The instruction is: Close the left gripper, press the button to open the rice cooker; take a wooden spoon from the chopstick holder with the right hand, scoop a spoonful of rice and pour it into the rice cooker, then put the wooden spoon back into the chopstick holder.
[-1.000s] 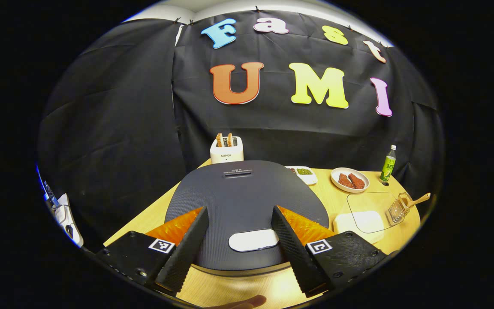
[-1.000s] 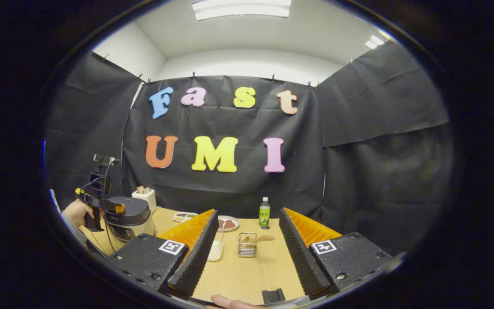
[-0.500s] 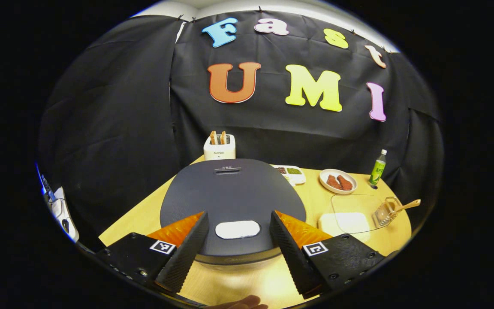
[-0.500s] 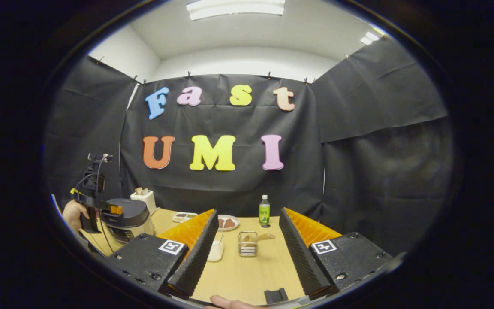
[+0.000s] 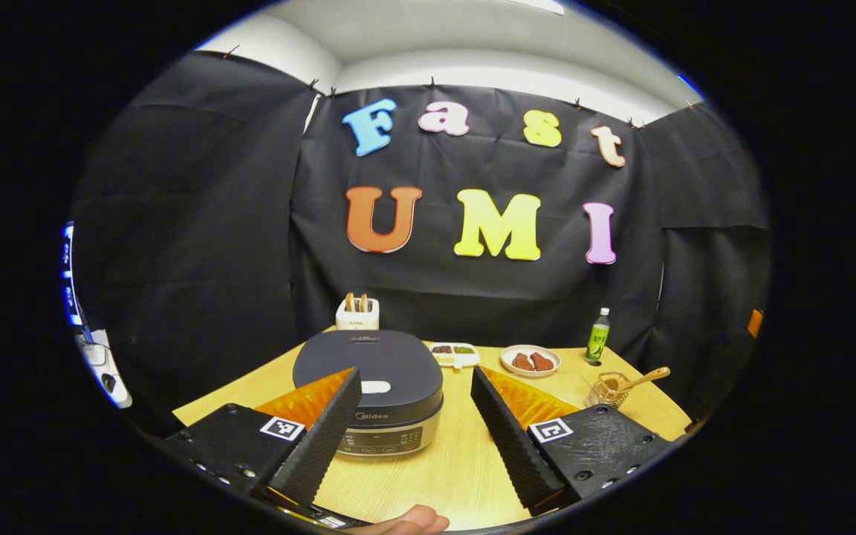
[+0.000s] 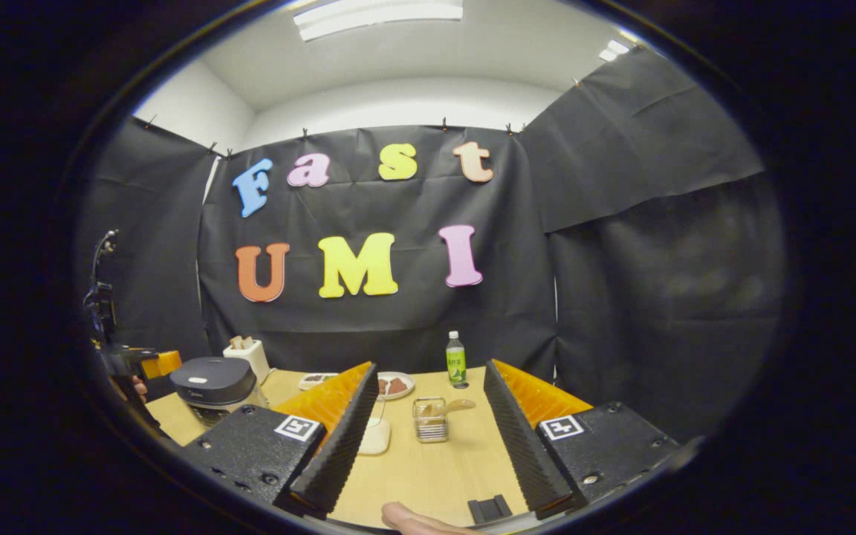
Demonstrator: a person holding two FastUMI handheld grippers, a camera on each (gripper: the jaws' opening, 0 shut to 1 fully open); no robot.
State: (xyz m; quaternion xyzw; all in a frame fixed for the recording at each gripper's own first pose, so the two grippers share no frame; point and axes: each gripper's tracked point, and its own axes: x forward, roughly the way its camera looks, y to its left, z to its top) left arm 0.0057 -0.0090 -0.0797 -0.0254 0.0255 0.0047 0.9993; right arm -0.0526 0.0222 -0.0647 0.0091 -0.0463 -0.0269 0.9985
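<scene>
**Both grippers open above the table, cooker lid down**

In the left gripper view, the left gripper [image 5: 413,438] hangs over the near edge of the wooden table [image 5: 458,461]. Its two fingers are spread wide and hold nothing. The rice cooker [image 5: 372,390] stands on the table in front of it, partly behind the left finger. The dark lid is down, and the pale button [image 5: 375,386] sits on the front of the lid. The fingers do not touch the cooker.

Behind the cooker is a toaster [image 5: 357,313] with bread in it. To the right of the cooker lie a small tray [image 5: 454,354] and a plate [image 5: 530,360] with reddish pieces. A green bottle [image 5: 597,336] stands near the wall. The clear chopstick holder [image 5: 605,388] is at the right side of the table, well apart from the cooker. The wooden spoon [image 5: 643,379] rests in it, its handle leaning to the right.

In the right gripper view, the right gripper [image 6: 428,453] is also wide open and empty. Between its fingers, farther off on the table, stands the holder [image 6: 429,420] with the spoon [image 6: 456,406] in it. A white rice box [image 6: 374,435] is just left of the holder, partly hidden by the finger. The cooker [image 6: 216,380] shows at the far left, and beside it the left gripper [image 6: 138,362] in a hand.
</scene>
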